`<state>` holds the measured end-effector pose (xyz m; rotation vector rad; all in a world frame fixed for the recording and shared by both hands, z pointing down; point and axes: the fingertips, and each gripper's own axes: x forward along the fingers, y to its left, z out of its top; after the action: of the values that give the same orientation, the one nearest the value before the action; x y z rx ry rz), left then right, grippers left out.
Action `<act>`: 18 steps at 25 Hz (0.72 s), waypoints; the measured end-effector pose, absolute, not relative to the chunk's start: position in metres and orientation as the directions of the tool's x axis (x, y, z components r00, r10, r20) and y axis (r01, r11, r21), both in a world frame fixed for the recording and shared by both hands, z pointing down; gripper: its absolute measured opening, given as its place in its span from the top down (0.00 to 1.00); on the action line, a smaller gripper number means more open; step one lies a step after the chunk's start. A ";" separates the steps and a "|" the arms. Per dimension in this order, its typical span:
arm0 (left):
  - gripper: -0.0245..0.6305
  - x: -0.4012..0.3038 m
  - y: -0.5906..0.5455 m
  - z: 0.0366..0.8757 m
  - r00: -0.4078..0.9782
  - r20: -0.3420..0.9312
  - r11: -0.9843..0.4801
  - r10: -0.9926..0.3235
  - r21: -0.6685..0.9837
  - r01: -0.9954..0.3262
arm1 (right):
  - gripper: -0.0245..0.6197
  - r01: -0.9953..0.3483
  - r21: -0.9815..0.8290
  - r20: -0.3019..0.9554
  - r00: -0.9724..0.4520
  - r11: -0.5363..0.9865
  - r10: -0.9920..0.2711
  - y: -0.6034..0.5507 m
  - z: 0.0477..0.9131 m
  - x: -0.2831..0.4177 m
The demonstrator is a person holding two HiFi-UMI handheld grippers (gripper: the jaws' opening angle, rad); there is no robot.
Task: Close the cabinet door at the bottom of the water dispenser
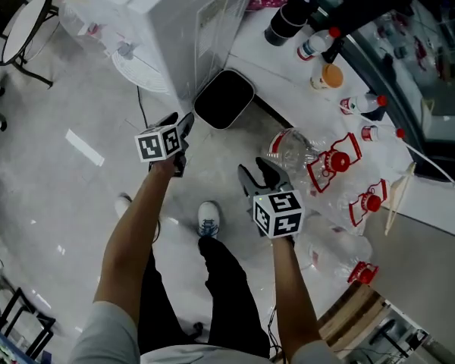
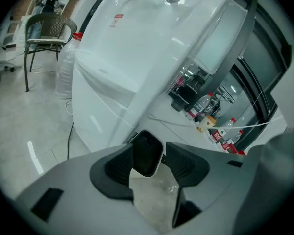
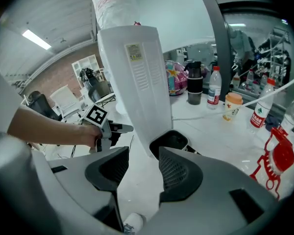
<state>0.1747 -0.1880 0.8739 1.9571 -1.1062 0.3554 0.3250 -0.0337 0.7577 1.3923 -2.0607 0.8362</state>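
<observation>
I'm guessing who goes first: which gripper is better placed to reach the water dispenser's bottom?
Probably left. The left gripper is nearer the water dispenser and faces its front; the right gripper hangs farther back, seeing its vented side. Both are open.

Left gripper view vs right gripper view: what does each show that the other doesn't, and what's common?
Left gripper view only: a chair and a spare jug on the floor beside the water dispenser. Right gripper view only: the left claw in the person's hand, and the mounted jug on top. Both: the dispenser, the black bin at its foot, bottles behind.
</observation>
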 end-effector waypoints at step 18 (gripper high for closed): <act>0.93 0.011 -0.129 0.578 0.346 0.558 -0.349 -0.754 0.106 -0.931 | 0.92 -0.865 0.102 0.577 -0.351 0.491 -0.738 -0.087 0.498 0.266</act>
<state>0.0108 -0.1289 0.5780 2.2075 -1.4775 0.5901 0.2664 -0.0871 0.4979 1.3148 -2.1756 0.2964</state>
